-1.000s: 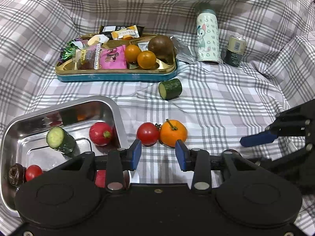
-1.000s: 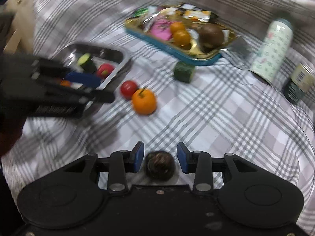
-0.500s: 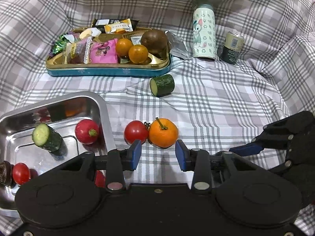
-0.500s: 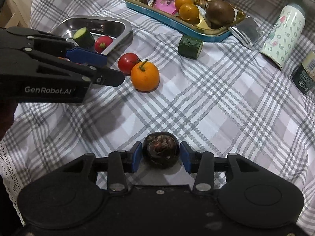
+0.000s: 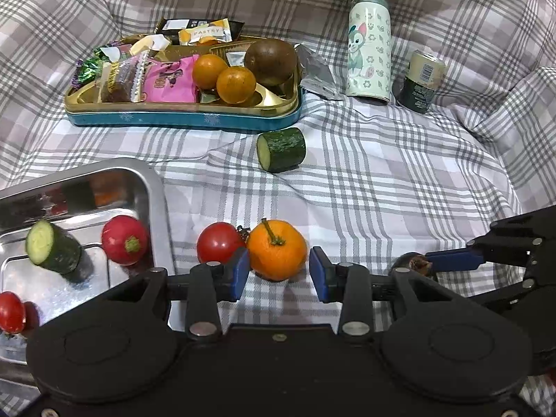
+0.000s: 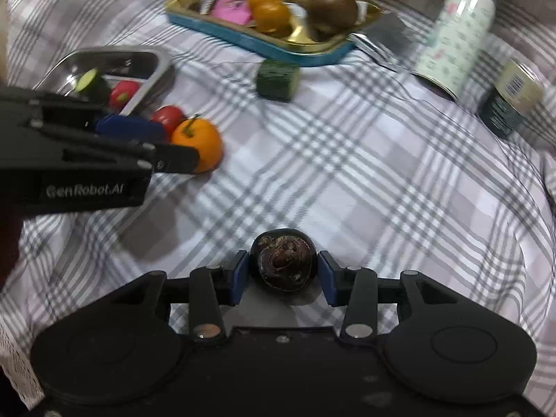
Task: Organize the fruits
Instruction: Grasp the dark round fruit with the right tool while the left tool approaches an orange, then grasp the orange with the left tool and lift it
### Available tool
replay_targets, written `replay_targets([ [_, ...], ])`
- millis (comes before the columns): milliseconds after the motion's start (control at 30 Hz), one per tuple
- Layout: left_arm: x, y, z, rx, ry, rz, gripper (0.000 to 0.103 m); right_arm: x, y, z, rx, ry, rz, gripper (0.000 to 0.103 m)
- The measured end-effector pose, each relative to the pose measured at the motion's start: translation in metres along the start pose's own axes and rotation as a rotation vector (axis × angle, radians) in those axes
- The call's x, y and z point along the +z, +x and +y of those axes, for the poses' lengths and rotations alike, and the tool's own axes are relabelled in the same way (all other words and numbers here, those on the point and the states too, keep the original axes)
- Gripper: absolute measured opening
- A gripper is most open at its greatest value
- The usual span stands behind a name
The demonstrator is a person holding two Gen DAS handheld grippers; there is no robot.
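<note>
An orange with a green stalk (image 5: 277, 250) lies on the checked cloth beside a red tomato (image 5: 219, 246). My left gripper (image 5: 279, 272) is open and low over the cloth, with the orange between its fingertips and a thin gap on the right side. A dark, round, wrinkled fruit (image 6: 283, 264) rests on the cloth between the blue pads of my right gripper (image 6: 284, 271). Its jaws are closing, and narrow slits still show on both sides. The right gripper's fingers (image 5: 451, 260) flank that dark fruit (image 5: 411, 262) in the left wrist view.
A steel tray (image 5: 153, 187) at the left holds a cucumber piece (image 5: 52, 250), a radish (image 5: 125, 239) and a small tomato. Another cucumber piece (image 5: 283, 149) lies mid-cloth. Behind are a gold-and-blue tin (image 5: 180, 118) of snacks and fruit, a bottle (image 5: 368, 45) and a can (image 5: 422, 83).
Both grippers have sunk towards the cloth. The left one has come forward until the orange sits between its fingertips. The right one's jaws have widened and settled around the dark fruit.
</note>
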State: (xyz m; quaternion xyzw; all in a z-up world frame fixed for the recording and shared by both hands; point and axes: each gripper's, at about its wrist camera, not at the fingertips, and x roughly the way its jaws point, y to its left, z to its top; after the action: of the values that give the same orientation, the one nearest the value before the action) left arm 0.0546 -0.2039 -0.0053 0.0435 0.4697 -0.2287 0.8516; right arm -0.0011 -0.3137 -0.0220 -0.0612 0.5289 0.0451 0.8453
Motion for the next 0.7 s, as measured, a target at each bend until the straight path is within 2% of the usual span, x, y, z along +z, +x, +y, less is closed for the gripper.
replay_targets([
  [400, 0.004, 0.013, -0.009, 0.046, -0.007, -0.032, 0.05, 0.009, 0.004, -0.034, -0.012, 0.183, 0.017, 0.045],
  [700, 0.001, 0.013, -0.011, 0.045, -0.025, -0.047, 0.054, 0.014, 0.002, -0.048, -0.038, 0.281, 0.003, 0.045],
])
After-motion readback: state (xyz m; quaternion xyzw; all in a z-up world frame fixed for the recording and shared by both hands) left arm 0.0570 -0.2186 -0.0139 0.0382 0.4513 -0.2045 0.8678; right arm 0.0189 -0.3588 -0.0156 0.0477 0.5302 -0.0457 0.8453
